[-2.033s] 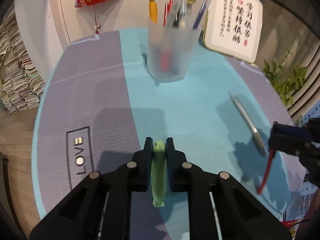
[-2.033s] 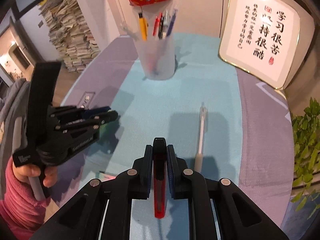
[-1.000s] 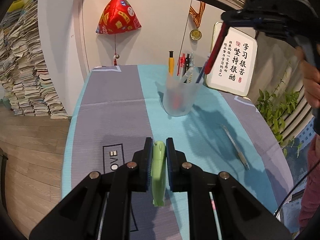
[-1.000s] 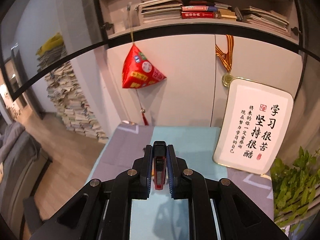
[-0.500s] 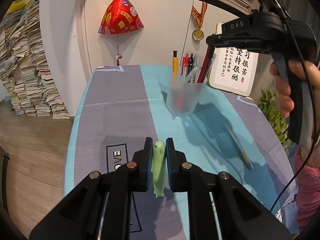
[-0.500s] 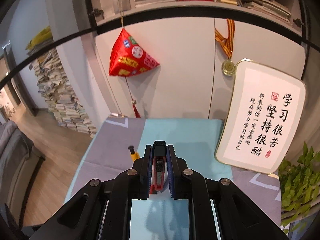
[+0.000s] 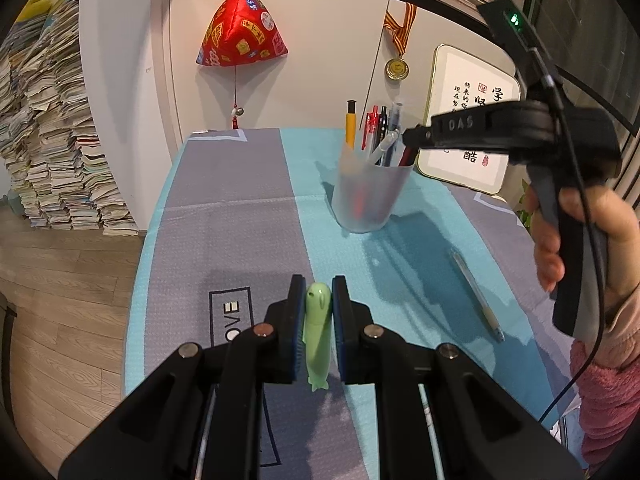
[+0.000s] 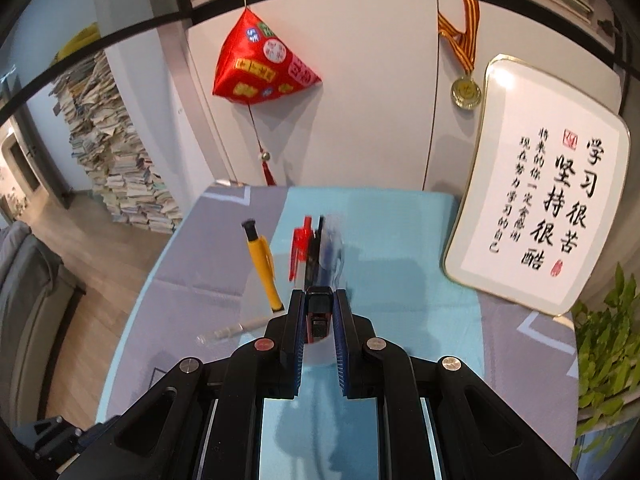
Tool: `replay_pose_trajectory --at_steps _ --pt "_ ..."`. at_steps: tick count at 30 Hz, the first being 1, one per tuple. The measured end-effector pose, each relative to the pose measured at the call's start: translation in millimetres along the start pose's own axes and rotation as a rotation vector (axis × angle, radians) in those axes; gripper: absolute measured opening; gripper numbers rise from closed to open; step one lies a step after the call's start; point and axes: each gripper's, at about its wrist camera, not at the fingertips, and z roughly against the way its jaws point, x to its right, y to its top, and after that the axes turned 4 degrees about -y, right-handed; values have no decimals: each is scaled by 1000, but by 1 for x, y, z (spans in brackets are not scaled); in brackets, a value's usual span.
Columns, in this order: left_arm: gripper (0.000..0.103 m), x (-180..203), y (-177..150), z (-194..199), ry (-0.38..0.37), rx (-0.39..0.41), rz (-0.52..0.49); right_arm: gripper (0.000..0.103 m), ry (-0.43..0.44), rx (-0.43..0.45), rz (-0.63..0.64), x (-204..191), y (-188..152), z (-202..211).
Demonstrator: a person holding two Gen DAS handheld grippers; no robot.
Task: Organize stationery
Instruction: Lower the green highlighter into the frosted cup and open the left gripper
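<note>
"DAS" on right gripper (image 7: 408,136); "OVE" on table mat (image 7: 232,316)

Two seconds earlier the right gripper (image 7: 412,136) hung low over the mat (image 7: 240,184) near the grey pen (image 7: 476,296), clamping a red pen (image 8: 318,318). It has since risen and travelled to the translucent cup (image 7: 370,196), fingertips now above the rim. The red pen's lower end has entered the cup, and the jaws have parted slightly around it. The left gripper (image 7: 318,300) has lifted and drawn back from the cup.
</note>
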Motion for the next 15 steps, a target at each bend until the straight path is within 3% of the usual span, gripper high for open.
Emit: replay_pose_trajectory --at_steps 11,15 --pt "12 3 3 3 0 8 -8 14 34 -56 -30 7 -11 -8" --pt "12 7 11 6 -3 23 -14 15 107 -51 -90 21 -19 7"
